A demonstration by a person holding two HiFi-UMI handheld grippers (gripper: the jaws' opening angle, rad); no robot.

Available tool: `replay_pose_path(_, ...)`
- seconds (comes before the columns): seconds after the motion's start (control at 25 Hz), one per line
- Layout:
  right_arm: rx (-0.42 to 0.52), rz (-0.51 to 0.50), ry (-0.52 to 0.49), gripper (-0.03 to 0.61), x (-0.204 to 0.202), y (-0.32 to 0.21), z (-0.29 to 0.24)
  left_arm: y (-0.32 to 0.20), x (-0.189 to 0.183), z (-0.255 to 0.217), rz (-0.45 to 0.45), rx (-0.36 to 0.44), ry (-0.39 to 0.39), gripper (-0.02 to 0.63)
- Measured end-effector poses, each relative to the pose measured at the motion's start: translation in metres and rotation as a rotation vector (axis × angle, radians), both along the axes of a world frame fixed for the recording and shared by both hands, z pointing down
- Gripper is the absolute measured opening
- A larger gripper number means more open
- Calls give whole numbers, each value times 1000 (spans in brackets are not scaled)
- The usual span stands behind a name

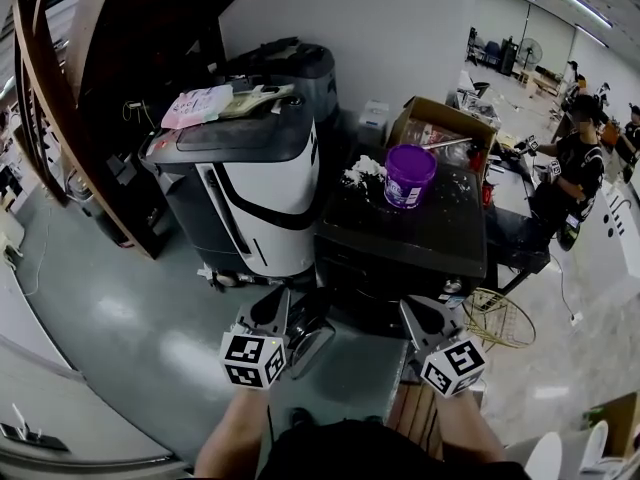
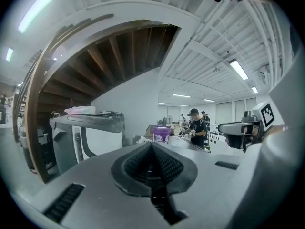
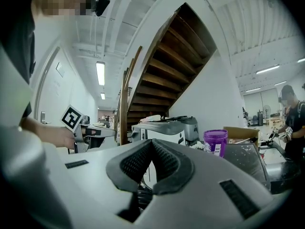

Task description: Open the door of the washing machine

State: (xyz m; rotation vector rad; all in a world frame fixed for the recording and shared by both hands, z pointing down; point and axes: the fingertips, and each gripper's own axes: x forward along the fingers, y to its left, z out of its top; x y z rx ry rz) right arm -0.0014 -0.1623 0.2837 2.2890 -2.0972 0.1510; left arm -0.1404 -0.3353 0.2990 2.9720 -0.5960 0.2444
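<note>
The left gripper (image 2: 152, 146) has its jaws fully together, dark ribbed pads meeting at the tips with nothing between them. The right gripper (image 3: 152, 144) is the same: jaws closed on themselves, holding nothing. In the head view both are held low, side by side and near each other, just in front of the washing machine (image 1: 400, 238), neither touching it.

The washing machine is a dark, boxy unit in the middle of the head view. Its front face lies in shadow below the top edge, so the door cannot be made out. A purple tub (image 1: 409, 175) stands upright on its top towards the back, and a patch of white powder (image 1: 362, 171) lies just beside the tub. An open cardboard box (image 1: 440, 118) sits behind it.

To the left of the washing machine stands a white and black machine (image 1: 260, 188) with a pink packet (image 1: 197, 106) lying on its lid. A round wire grille (image 1: 498, 318) lies on the floor (image 1: 130, 308) at the right. A wooden staircase (image 3: 176, 61) rises overhead. A person in black (image 1: 570, 168) stands well apart at a worktop on the far right.
</note>
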Motion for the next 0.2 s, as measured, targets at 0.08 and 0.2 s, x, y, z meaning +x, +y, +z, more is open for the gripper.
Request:
replay_pose_path(0.08, 8, -1, -6, 14, 0, 1, -3, 2, -1, -2, -2, 3, 3, 18)
replay_pose_path(0.2, 14, -17, 0, 14, -4, 3, -7, 6, -2, -3, -2, 4, -1, 18)
